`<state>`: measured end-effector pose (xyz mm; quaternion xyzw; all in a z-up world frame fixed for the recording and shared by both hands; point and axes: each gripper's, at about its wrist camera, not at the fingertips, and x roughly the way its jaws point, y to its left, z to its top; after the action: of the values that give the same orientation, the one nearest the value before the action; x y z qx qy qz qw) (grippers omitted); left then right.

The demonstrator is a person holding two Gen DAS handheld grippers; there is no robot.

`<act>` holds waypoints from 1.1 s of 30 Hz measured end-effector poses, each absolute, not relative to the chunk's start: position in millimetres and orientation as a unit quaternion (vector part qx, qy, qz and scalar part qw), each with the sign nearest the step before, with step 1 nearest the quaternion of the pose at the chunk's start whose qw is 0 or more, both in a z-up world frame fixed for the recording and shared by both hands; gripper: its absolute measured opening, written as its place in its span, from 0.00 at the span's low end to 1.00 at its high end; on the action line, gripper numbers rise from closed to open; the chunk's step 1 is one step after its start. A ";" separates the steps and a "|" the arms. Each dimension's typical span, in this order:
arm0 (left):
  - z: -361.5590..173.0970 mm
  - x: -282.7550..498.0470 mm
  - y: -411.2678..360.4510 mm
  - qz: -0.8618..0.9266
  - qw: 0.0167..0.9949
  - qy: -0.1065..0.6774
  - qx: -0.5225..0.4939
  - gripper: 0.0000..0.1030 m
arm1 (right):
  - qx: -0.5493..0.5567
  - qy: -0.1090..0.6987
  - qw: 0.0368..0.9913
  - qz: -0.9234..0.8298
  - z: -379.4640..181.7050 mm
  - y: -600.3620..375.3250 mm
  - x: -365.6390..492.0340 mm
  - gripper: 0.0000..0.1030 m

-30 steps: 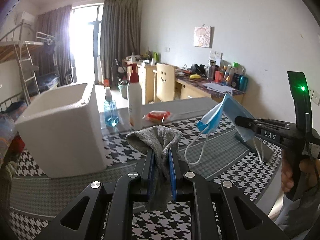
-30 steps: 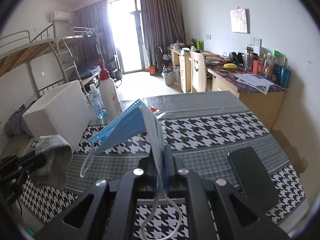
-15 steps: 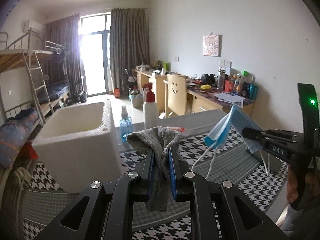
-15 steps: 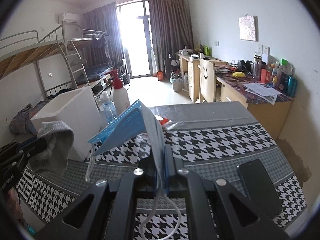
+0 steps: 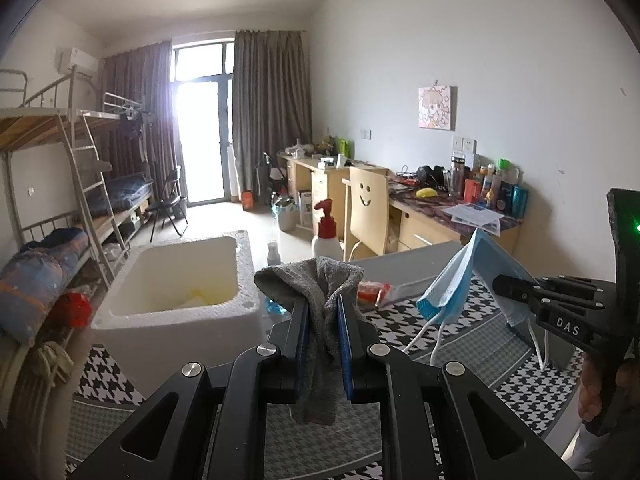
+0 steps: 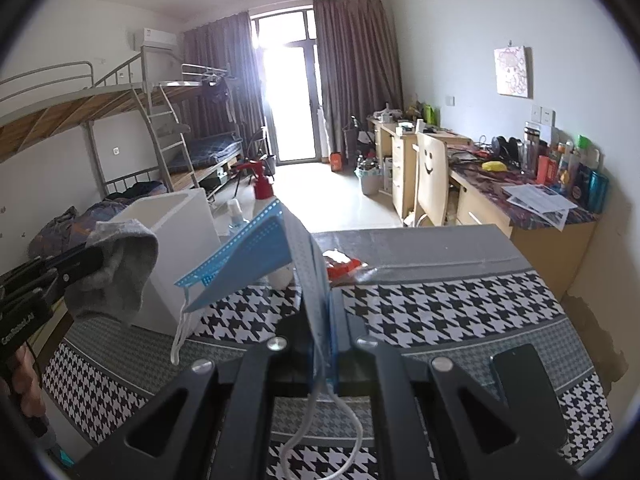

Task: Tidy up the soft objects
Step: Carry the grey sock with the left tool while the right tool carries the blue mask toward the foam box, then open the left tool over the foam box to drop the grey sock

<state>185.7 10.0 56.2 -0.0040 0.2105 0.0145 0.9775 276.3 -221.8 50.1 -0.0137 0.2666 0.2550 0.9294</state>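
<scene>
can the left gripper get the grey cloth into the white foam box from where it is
Probably yes. The left gripper, shut on the grey cloth, is raised near the white foam box, whose top is open. Nothing shows between them; the bottles stand beside the box.

Both wrist fisheyes close over checked table (image 5: pixel 460 336), facing window, sharing white foam box (image 6: pixel 180 248)

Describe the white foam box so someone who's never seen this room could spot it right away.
On the houndstooth-cloth table, look at the side towards the bunk bed. The white foam box stands there, open-topped and thick-walled. It is far bulkier than the pump bottle beside it.
</scene>
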 end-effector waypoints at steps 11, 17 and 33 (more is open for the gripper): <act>73.2 192.8 22.7 0.037 0.981 0.192 0.002 0.15 | -0.018 0.253 0.927 0.275 66.8 -206.6 281.2 0.08; 79.1 198.1 29.8 0.042 0.981 0.188 0.001 0.15 | -0.022 0.249 0.926 0.284 73.5 -198.5 287.3 0.08; 93.5 213.6 51.8 0.073 0.981 0.179 -0.003 0.14 | -0.030 0.244 0.915 0.319 88.5 -169.7 299.1 0.08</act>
<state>213.6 51.8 93.5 -0.0027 0.1788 0.0733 0.9811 299.1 -169.7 88.5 -0.0302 0.2444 0.3189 0.9152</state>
